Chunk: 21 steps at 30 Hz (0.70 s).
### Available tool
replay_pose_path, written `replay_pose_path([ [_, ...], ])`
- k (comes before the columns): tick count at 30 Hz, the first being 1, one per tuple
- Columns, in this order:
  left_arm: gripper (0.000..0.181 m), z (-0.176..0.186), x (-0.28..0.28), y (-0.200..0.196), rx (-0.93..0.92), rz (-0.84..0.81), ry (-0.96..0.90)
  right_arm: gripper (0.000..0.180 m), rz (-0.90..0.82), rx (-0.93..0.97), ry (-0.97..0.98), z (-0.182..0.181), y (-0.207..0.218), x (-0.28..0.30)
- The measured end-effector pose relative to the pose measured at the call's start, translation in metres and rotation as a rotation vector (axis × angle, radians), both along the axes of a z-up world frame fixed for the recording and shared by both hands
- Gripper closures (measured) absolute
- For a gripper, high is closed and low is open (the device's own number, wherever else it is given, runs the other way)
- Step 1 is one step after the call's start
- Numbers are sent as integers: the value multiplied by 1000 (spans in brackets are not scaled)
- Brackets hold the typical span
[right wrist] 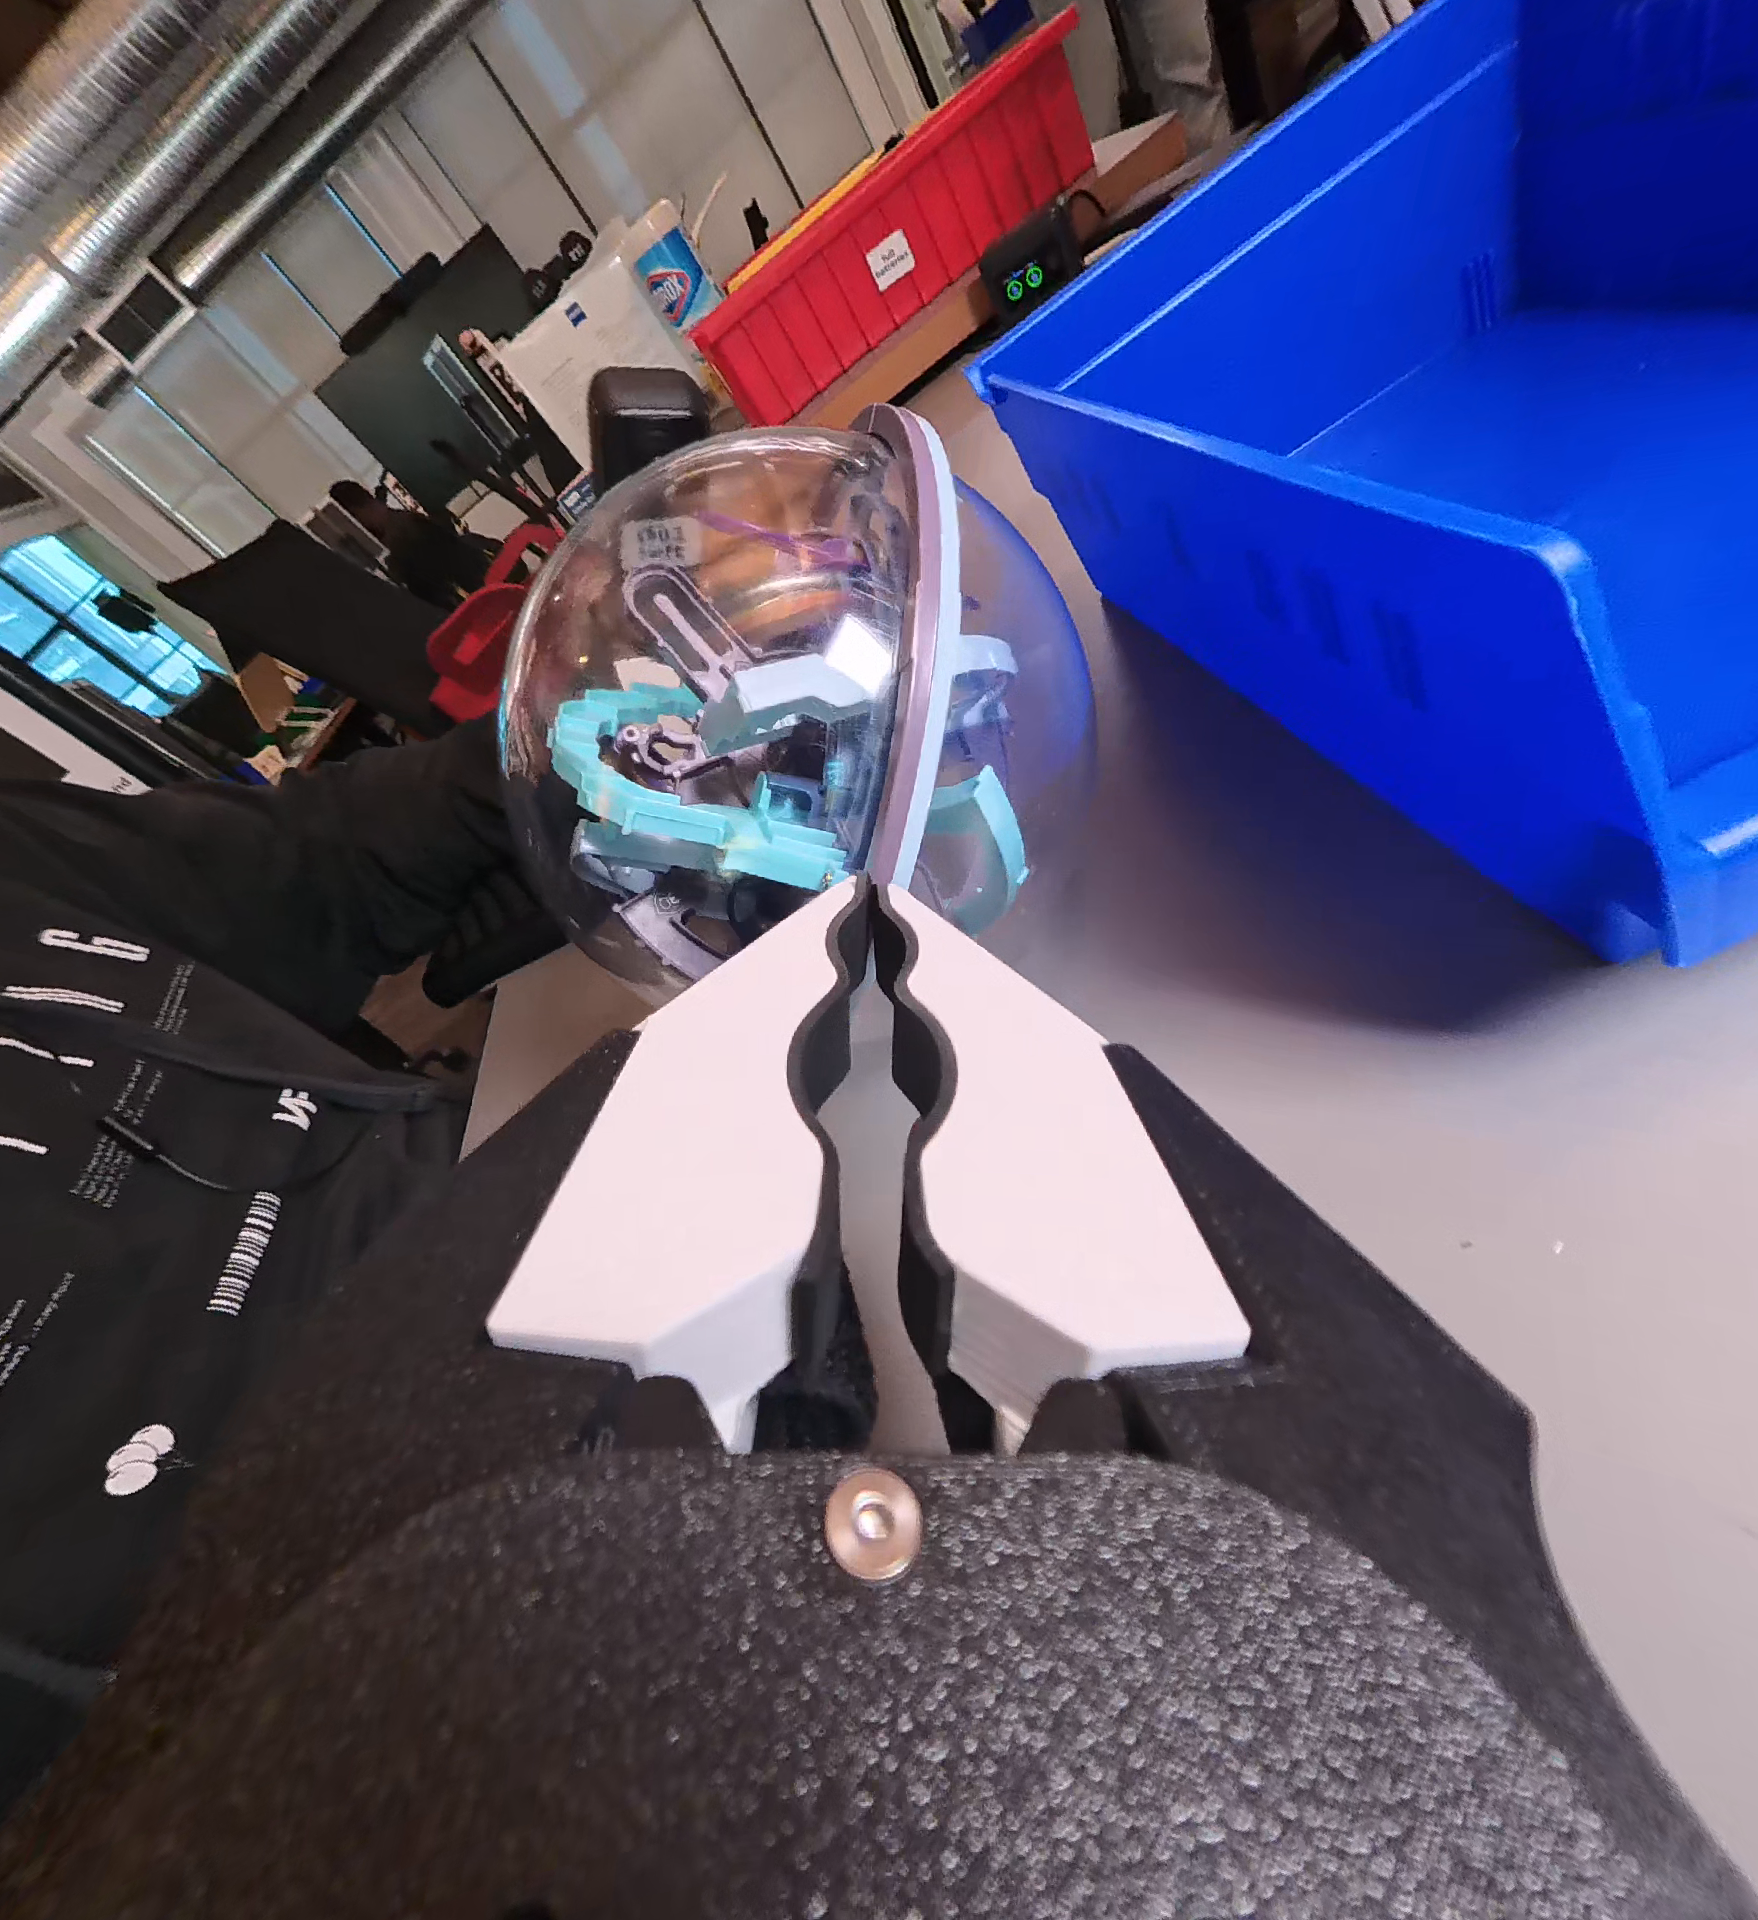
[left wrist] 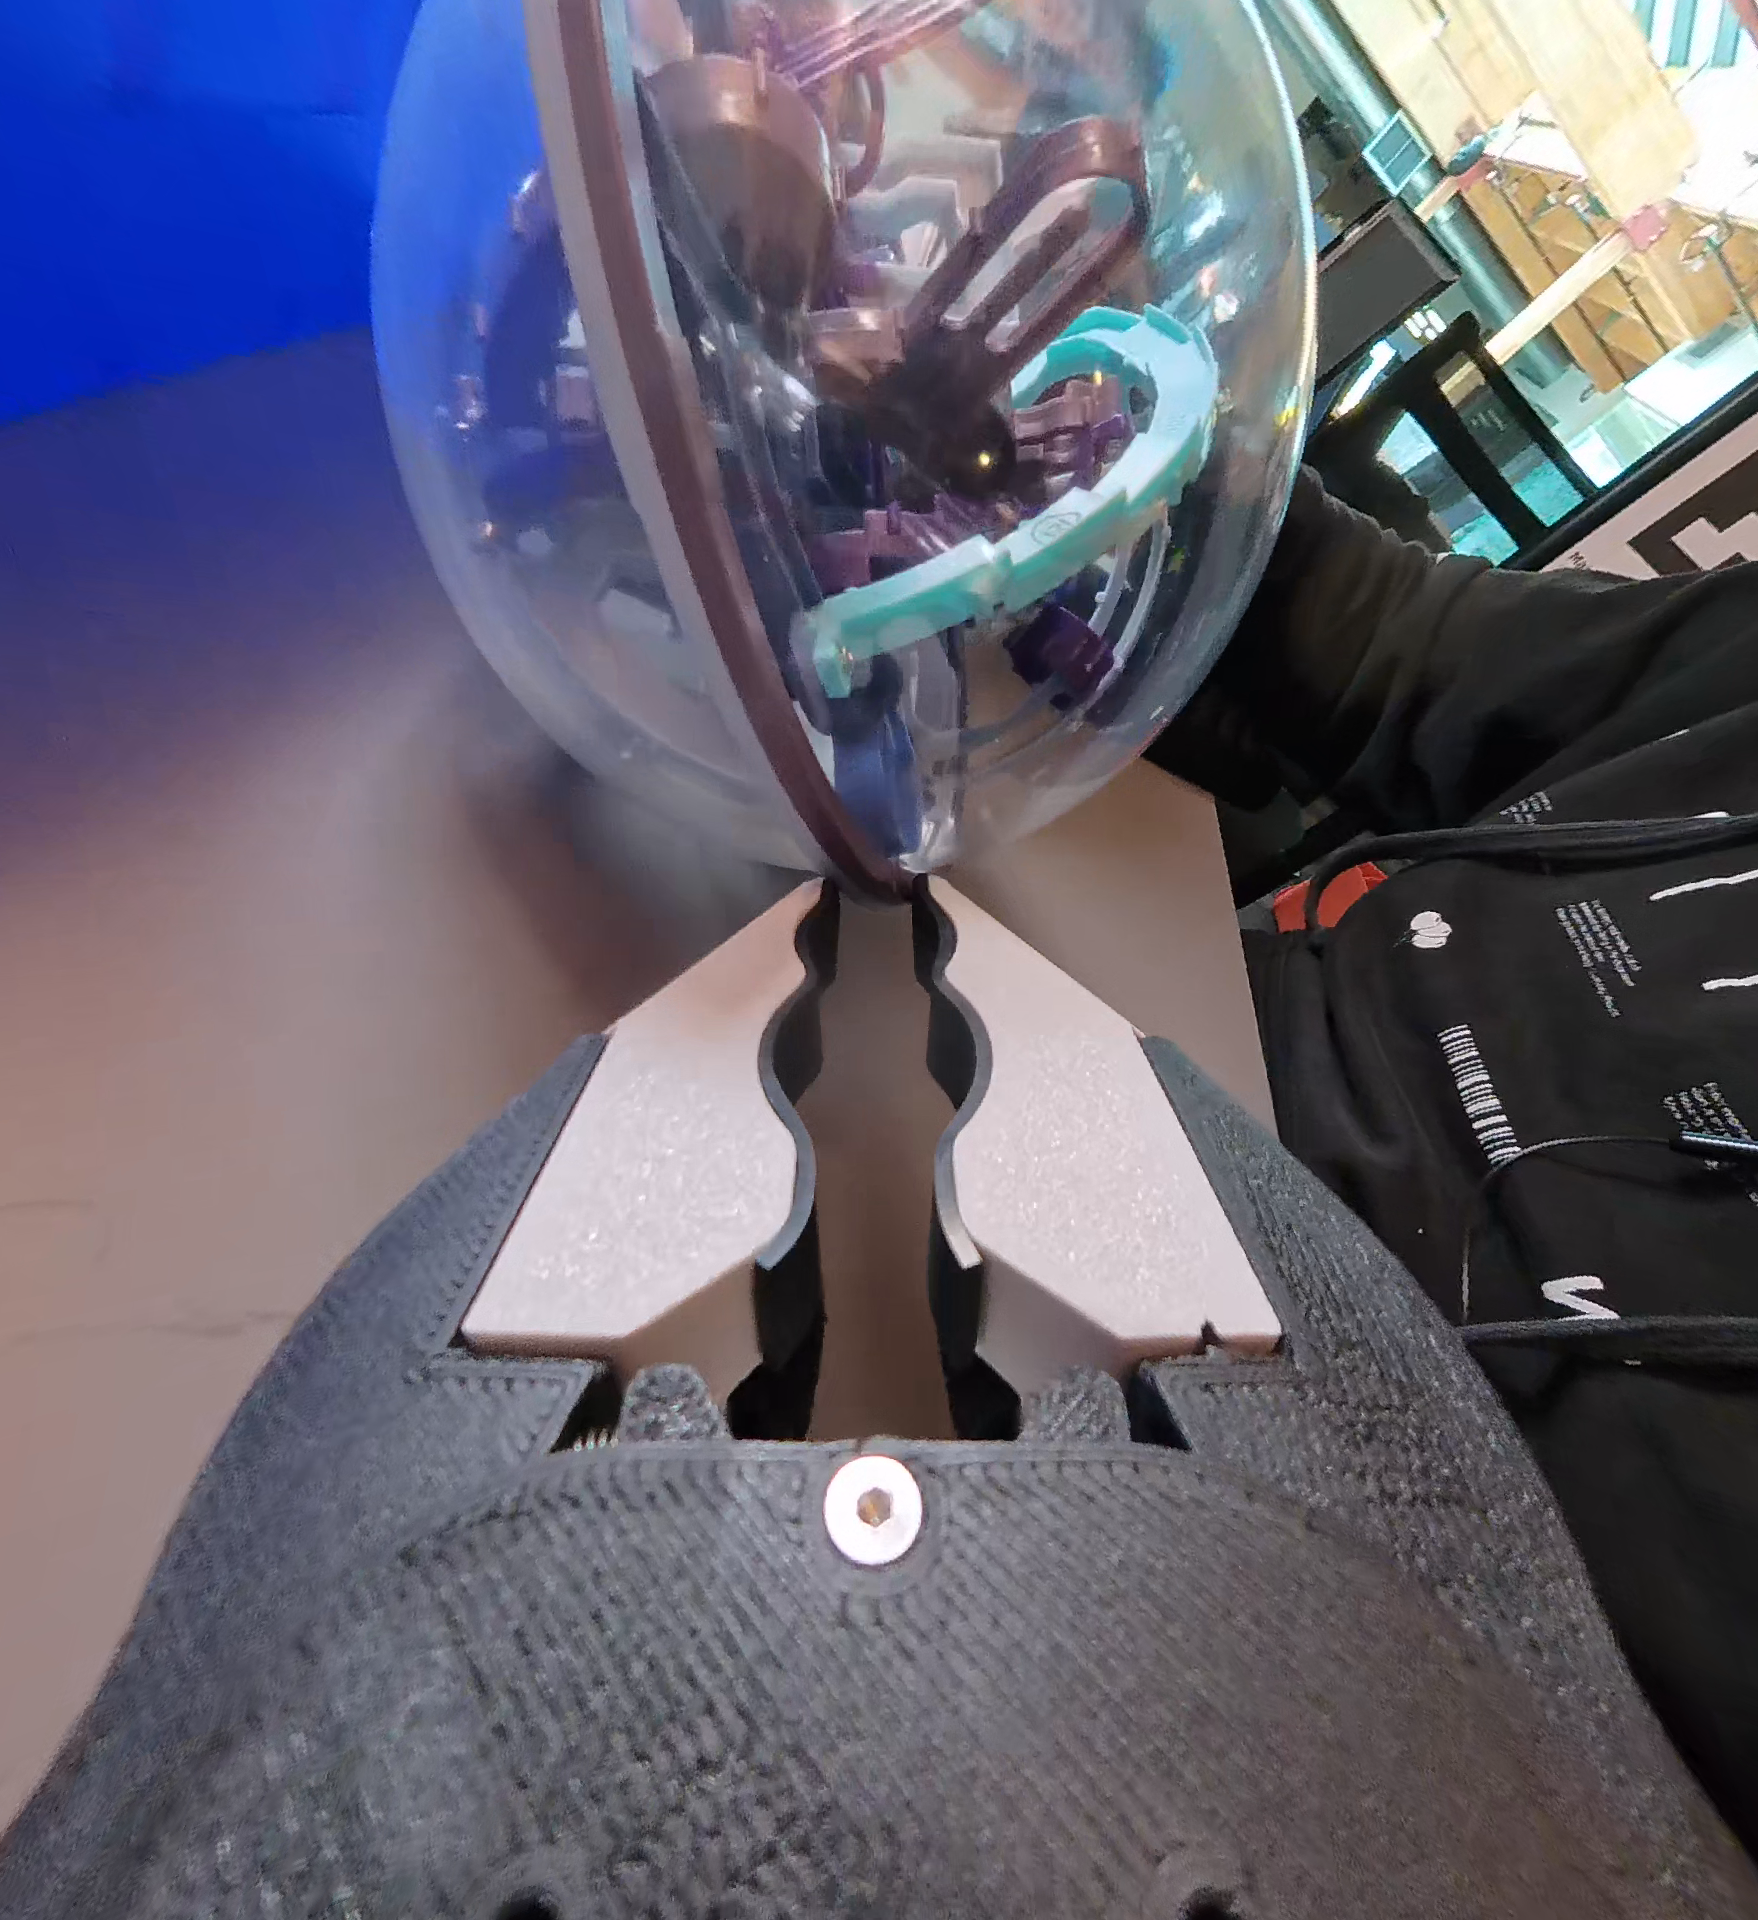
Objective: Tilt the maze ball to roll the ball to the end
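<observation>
Since the maze ball [left wrist: 833,436] is smooth, rigid and likely light, we pinch its seam rim: left gripper [left wrist: 870,883] and right gripper [right wrist: 873,883] both clamp it.

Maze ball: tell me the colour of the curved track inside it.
Teal. The curved track inside the clear maze ball shows best in the right wrist view.

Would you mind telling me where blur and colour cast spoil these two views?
Left wrist view: the blue bin is a featureless smear, the table looks brownish, and the maze ball is slightly soft. Right wrist view: crisper and neutral; the ball's shell carries glare.
</observation>
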<state>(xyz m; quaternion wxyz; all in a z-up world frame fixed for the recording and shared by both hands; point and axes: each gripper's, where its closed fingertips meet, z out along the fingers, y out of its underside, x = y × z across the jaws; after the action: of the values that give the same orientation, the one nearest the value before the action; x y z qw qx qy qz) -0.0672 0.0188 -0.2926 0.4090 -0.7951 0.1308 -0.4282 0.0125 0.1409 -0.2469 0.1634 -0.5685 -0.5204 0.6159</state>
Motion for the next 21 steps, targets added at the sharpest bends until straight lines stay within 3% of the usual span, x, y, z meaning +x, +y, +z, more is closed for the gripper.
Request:
replay_pose_path([
  [21,177,8,19,-8,49,-68,18,180,-57,-45,-79,-10,21,-18],
])
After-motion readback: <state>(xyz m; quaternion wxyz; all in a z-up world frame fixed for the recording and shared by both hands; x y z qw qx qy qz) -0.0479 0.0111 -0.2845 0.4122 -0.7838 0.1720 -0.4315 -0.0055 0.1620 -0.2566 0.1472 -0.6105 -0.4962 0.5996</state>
